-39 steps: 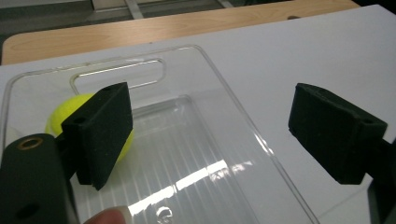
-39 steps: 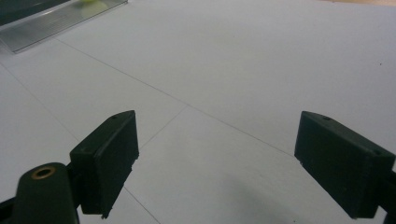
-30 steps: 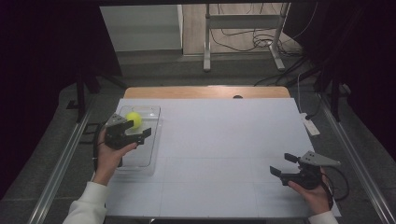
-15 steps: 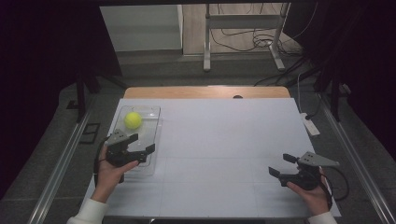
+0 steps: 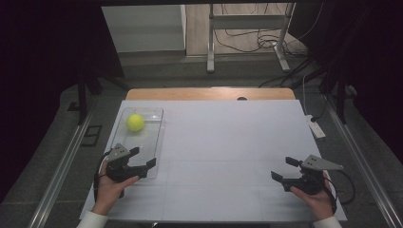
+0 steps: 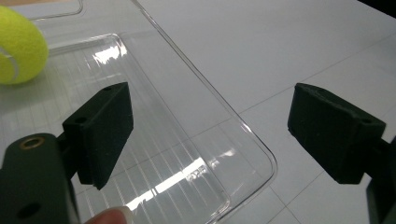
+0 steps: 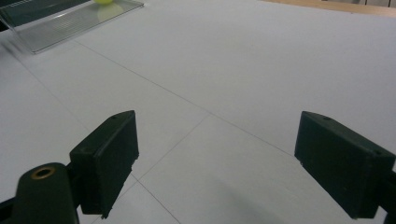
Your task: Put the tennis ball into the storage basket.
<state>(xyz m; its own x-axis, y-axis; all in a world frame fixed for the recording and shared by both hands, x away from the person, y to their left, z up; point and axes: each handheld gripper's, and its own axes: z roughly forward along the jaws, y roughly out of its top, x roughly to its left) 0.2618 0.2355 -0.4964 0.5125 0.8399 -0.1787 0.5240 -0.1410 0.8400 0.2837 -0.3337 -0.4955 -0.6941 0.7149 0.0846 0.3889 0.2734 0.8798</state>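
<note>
we hold the left gripper [image 5: 141,158] over the near end of the clear, ribbed plastic tray [image 5: 157,142] at the left of the white worktop [image 5: 228,142], its jaws spread with nothing between them. the fuzzy yellow-green tennis ball [image 5: 135,122] rests inside the tray's far end, well apart from that gripper, so we judge it already placed and the tray's raised rim there to stop it rolling. at the near right we keep the right gripper [image 5: 284,169] low over bare worktop, jaws likewise spread and empty, pointing across toward the tray, well clear of the work on the left.
</note>
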